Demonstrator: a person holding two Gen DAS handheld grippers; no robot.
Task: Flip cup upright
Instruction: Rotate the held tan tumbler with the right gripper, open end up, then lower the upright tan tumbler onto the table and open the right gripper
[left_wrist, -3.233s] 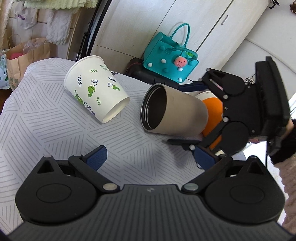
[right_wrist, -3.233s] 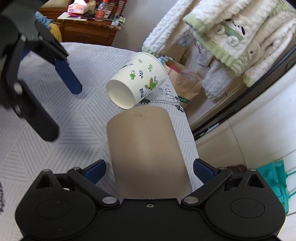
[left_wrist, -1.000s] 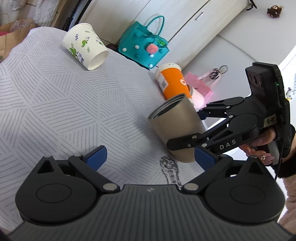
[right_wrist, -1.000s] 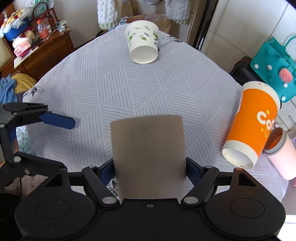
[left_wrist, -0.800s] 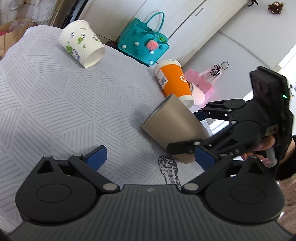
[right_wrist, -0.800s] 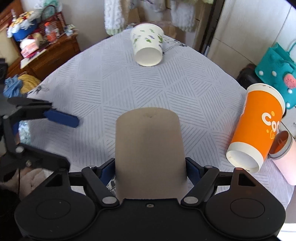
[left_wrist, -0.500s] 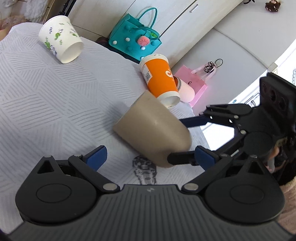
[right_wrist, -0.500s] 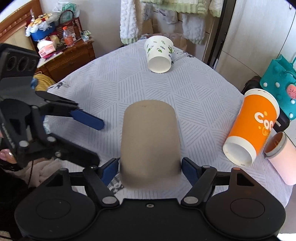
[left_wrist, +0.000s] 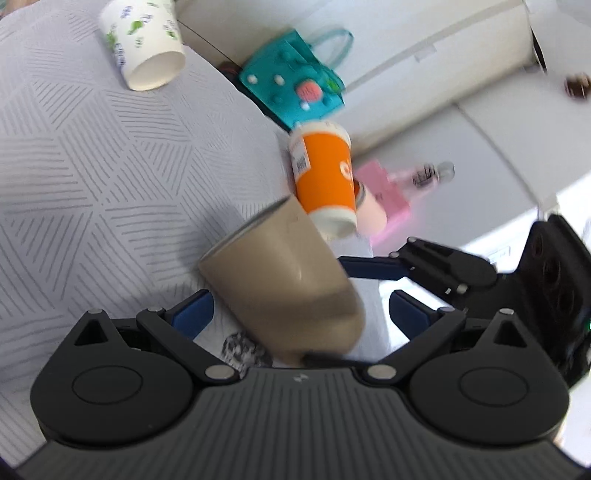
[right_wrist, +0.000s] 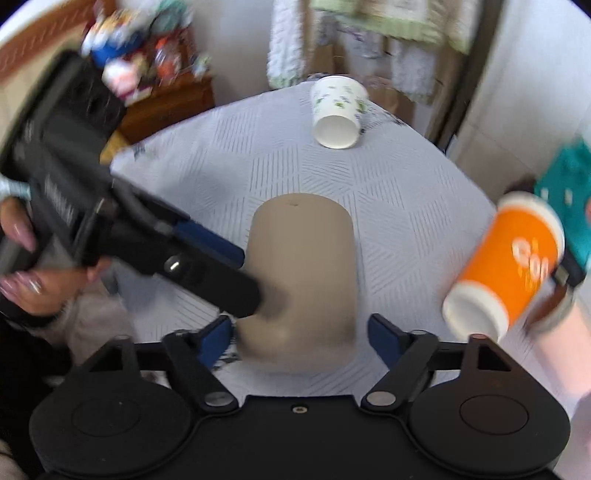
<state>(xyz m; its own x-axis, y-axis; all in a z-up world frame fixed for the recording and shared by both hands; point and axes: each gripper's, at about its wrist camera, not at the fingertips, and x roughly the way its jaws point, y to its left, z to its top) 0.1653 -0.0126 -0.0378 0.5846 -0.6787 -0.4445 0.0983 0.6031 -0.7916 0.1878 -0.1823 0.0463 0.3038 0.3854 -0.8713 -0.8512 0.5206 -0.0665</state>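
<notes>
A tan metal cup (left_wrist: 284, 280) lies tilted over the table's near edge; it also shows in the right wrist view (right_wrist: 301, 273). It sits between the open fingers of both grippers. My left gripper (left_wrist: 301, 310) is open around the cup's base end. My right gripper (right_wrist: 299, 339) is open, its pads a little apart from the cup's sides. The left gripper's finger (right_wrist: 207, 236) reaches to the cup's left side in the right wrist view. Both views are motion-blurred, so contact is unclear.
A white leaf-print paper cup (left_wrist: 142, 44) lies on its side at the far end of the patterned tablecloth (left_wrist: 74, 166). An orange cup (left_wrist: 325, 181) lies at the table's right edge beside a pink cup (left_wrist: 371, 210). A teal bag (left_wrist: 295, 85) stands beyond on the floor.
My right gripper has opened off the tan cup. My left gripper has moved in around the cup. The cup sits closer to both cameras.
</notes>
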